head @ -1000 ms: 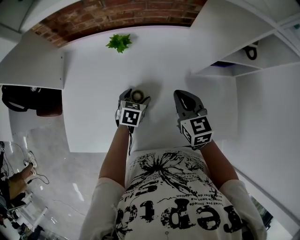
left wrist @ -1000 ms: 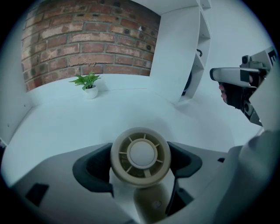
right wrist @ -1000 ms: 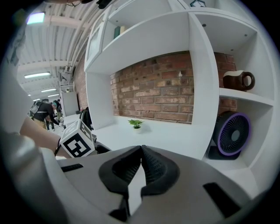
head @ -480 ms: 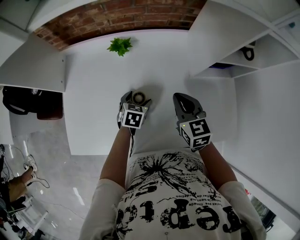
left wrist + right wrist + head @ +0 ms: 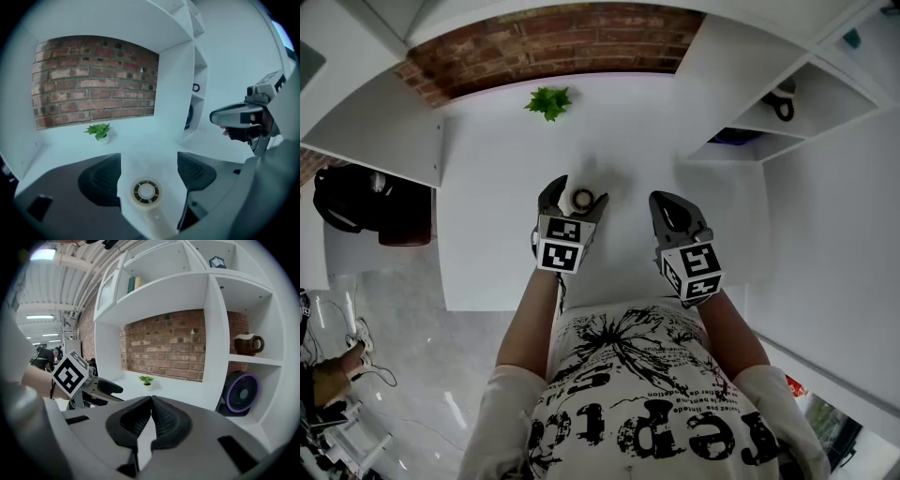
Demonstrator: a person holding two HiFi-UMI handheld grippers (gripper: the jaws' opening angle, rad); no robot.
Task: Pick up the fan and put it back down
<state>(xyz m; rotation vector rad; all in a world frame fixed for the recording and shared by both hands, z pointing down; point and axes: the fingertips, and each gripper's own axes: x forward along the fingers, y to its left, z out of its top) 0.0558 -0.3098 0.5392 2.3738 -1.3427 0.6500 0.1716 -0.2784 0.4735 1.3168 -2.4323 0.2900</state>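
Note:
A small round cream fan (image 5: 581, 198) lies flat on the white table (image 5: 497, 159), its grille facing up. My left gripper (image 5: 578, 190) is open, one jaw on each side of the fan and neither touching it. In the left gripper view the fan (image 5: 146, 191) sits low between the two dark pads (image 5: 101, 180), with white table showing on both sides. My right gripper (image 5: 663, 201) hovers to the right of the fan, shut with nothing in it; its tips (image 5: 151, 399) meet in the right gripper view. From there the left gripper (image 5: 101, 387) shows at the left.
A small potted plant (image 5: 547, 100) stands at the back by the brick wall. White shelving on the right holds a purple fan (image 5: 243, 392) in a low cubby and a brown mug (image 5: 247, 344) above it. A dark bag (image 5: 356, 202) lies beyond the table's left edge.
The left gripper's jaws have spread apart from the small fan, which now lies free on the table. The right gripper has hardly moved.

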